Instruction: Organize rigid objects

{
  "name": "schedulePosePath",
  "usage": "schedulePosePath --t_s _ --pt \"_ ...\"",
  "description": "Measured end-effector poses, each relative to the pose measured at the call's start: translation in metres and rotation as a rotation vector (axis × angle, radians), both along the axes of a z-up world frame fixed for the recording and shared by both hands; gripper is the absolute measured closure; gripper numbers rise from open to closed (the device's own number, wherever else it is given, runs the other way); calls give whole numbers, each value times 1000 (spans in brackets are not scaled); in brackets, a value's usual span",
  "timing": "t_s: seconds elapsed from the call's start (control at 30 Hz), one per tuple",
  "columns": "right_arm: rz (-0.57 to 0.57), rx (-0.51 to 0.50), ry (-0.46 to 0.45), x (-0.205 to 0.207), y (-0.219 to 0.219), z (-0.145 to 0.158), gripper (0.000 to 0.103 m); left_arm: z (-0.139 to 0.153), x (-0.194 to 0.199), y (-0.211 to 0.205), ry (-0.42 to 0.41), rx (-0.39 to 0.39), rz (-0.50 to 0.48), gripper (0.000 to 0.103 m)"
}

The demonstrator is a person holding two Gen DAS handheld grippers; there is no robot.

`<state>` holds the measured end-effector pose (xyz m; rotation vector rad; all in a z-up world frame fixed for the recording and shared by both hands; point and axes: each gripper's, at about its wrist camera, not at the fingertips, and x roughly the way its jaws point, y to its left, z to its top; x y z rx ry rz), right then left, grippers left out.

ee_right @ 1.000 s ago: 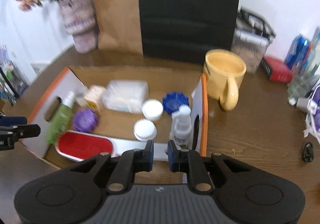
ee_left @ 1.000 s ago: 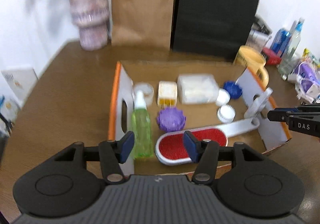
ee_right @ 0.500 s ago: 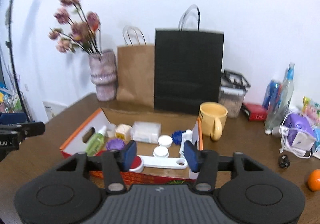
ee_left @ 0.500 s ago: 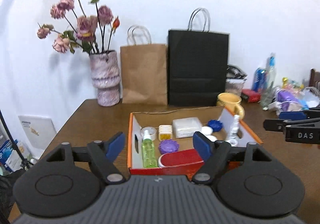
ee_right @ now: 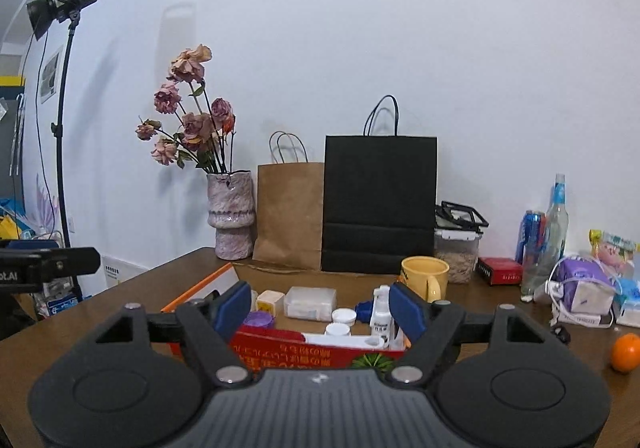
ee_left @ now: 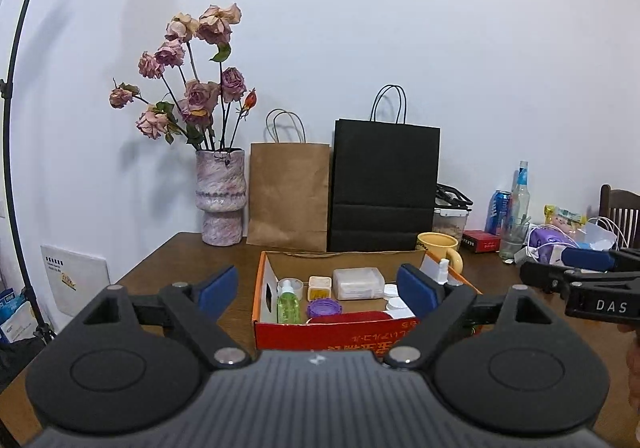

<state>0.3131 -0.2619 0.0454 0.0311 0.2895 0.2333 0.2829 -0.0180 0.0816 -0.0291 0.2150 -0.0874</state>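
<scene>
Both claws opening, empty, facing the box.
My left claw (ee_left: 316,288) and right claw (ee_right: 320,306) spread wide, holding nothing; the box (ee_left: 336,334) of small items sits on the counter (ee_left: 168,268).

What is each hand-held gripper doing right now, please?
Left hand-held gripper: jaws opening, nothing between them.
Right hand-held gripper: jaws opening, holding nothing.

Both tools have backed away from the box (ee_left: 340,332), toward 6 o'clock, pitching up. Left tool (ee_left: 316,286) and right tool (ee_right: 322,306) are opening, nothing between them.
</scene>
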Motion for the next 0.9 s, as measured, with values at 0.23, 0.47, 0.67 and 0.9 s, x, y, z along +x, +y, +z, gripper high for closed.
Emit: schedulePosePath --t_s 0.23,0.47,0.67,0.9 --pt "-33 36 28 -11 -12 -15 27 -4 -8 1 -17 -1 10 15" --pt "-79 -18 34 -61 -9 -17 24 -9 -56 5 -11 40 43 11" --pt "-86 -37 28 -129 1 -19 20 -31 -127 13 -28 57 66 6" --pt "-56 -47 9 -202 14 -22 14 -47 -205 30 -64 79 138 3"
